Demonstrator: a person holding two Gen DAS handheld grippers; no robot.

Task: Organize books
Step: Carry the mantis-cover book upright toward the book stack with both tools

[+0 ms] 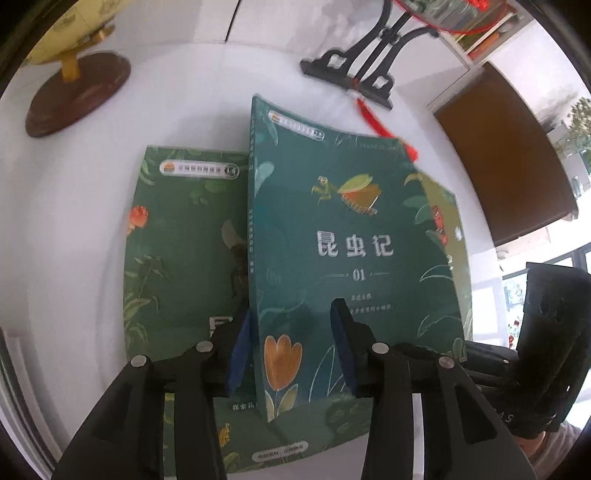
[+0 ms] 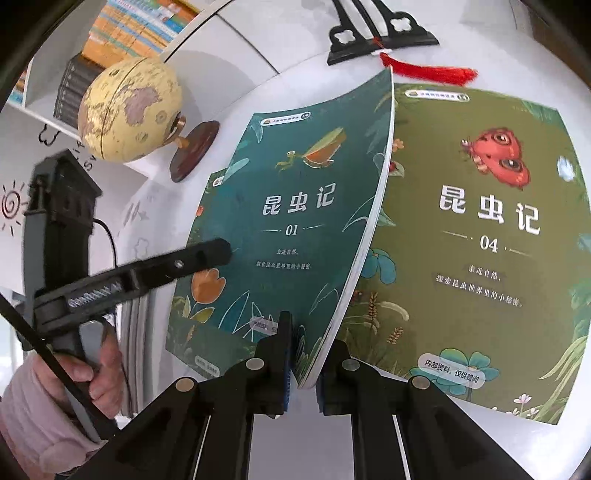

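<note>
A teal book marked 01 point(image 2: 295, 206) stands tilted up off the white table point(image 2: 295, 435). My right gripper point(image 2: 304, 354) is shut on its lower page-edge corner. My left gripper point(image 1: 291, 310) straddles the same teal book point(image 1: 351, 240) near its spine, blue pads apart and not pressing on it. Seen from the right wrist, one left finger point(image 2: 207, 254) reaches over the cover's left edge. An olive book marked 04 point(image 2: 480, 240) lies flat to the right. A green book point(image 1: 177, 240) lies flat under the teal one's left side.
A yellow globe point(image 2: 129, 107) on a brown base stands at the back left. A black carved stand point(image 1: 354, 70) with a red tassel point(image 2: 432, 72) sits behind the books. A bookshelf point(image 2: 122, 29) fills the far left, and a hand point(image 2: 99, 369) grips the left tool's handle.
</note>
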